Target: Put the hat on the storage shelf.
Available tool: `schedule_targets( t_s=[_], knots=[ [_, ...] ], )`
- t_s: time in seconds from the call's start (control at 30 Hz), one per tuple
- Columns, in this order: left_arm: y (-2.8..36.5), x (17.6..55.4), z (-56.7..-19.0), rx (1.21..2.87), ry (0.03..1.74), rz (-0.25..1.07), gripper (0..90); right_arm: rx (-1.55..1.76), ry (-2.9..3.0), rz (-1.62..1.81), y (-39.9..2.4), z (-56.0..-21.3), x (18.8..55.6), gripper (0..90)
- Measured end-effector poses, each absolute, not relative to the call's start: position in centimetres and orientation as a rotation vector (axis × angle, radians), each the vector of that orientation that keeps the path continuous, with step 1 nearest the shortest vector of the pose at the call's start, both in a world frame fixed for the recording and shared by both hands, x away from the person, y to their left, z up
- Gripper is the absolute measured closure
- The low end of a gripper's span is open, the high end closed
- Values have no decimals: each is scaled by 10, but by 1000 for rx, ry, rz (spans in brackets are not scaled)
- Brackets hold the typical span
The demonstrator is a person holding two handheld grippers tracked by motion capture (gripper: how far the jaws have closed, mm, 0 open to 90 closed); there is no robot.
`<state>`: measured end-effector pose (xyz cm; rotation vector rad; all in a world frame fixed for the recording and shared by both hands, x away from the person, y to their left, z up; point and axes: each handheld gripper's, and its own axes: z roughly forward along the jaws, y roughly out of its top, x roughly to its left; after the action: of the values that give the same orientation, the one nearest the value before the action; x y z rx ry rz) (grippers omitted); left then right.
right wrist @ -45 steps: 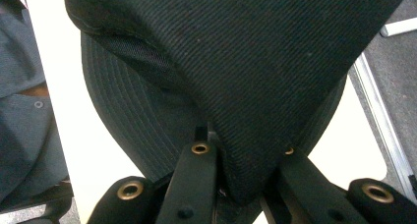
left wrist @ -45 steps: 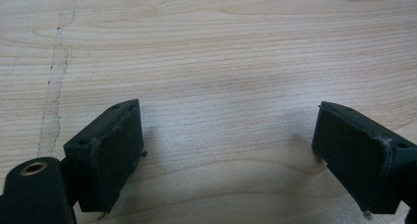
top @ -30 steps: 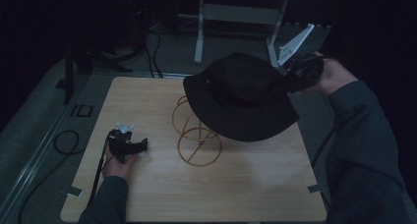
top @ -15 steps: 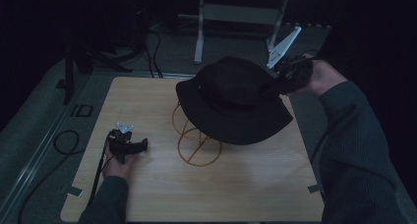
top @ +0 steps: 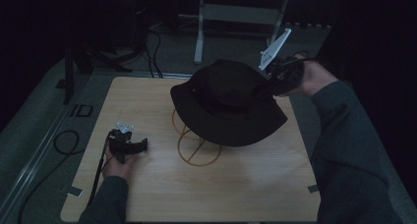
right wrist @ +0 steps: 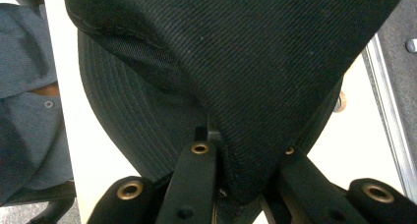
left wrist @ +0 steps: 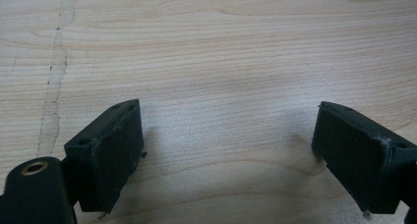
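A black brimmed hat [top: 227, 102] hangs over a gold wire stand [top: 196, 144] in the middle of the wooden table [top: 246, 184]. My right gripper [top: 276, 81] is shut on the hat's far right side, pinching the fabric; in the right gripper view the black cloth [right wrist: 236, 62] is bunched between the jaws [right wrist: 231, 155]. The stand's top is hidden under the hat, and I cannot tell whether the hat rests on it. My left gripper [top: 137, 146] lies low at the table's left in a hand, its jaws open over bare wood [left wrist: 226, 130].
The table's far edge borders a grey floor with cables [top: 152, 42] and a metal stand leg [top: 199, 32]. A cable [top: 64, 140] loops off the table's left side. Tape marks [top: 74, 190] sit at the near corners.
The right gripper has carried the hat leftward and slightly down, so the hat now sits more squarely over the wire stand. The left gripper has stayed put.
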<state>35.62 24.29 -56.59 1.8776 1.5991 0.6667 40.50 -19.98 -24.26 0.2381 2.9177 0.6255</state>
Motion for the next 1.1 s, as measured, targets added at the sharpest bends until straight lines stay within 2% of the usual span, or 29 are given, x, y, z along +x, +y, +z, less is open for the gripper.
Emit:
schedule_targets(
  t_s=[1.1],
  knots=[
    [243, 356, -566, 1874, 1601, 667, 124, 238, 2965, 627, -156, -271, 420, 855]
  ],
)
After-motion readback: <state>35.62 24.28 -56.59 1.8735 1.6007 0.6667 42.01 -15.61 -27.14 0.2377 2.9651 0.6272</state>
